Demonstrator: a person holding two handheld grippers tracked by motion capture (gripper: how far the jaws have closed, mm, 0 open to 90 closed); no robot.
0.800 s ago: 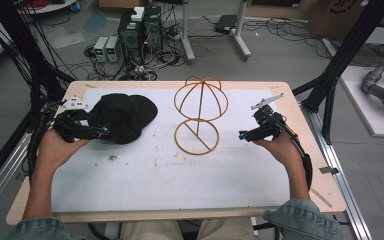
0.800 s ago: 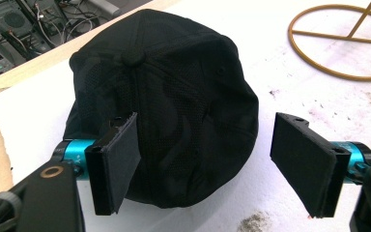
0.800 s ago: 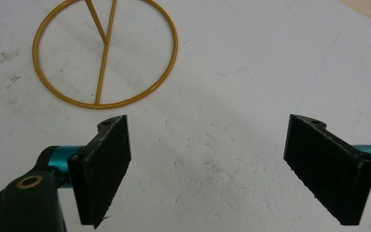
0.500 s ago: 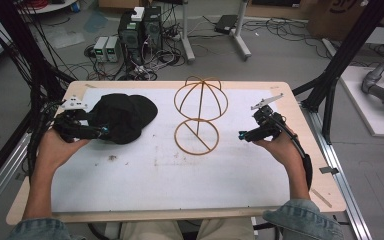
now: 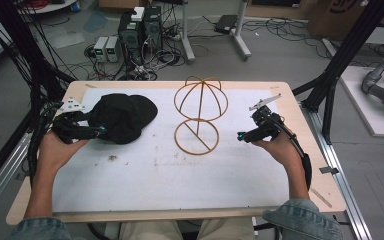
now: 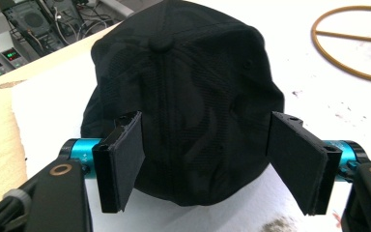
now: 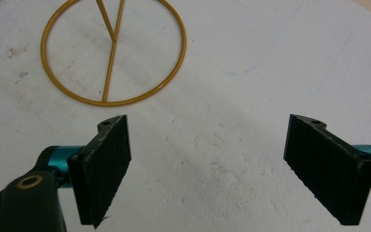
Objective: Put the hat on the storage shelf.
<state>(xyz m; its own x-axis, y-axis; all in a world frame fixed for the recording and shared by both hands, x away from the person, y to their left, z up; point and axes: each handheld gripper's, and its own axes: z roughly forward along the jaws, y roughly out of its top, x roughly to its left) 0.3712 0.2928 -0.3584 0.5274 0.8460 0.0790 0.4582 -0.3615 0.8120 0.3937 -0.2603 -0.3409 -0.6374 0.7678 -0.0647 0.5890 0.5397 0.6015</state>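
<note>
Reaching: the black cap (image 6: pixel 183 101) is framed by the left gripper (image 6: pixel 207 164), whose jaws are spread wide on either side of the crown's near part; no pinch is seen yet.
Progress: judged early; the cap lies flat on the surface (image 5: pixel 180 175) at far left, well apart from the wire hat stand (image 5: pixel 199 117), so grasping, lifting and seating it on the dome seem left to do.
Right gripper (image 7: pixel 207 169): jaws spread, nothing between them, held over bare white sheet just near of the stand's ring base.
Near room: a wide bare stretch of the sheet is left open between both hands and the near edge.
Far room: the cap's brim lies close to the far-left edge of the surface; the stand is at centre, near the far edge.
Path: the strip between cap and stand is free of other things.
</note>
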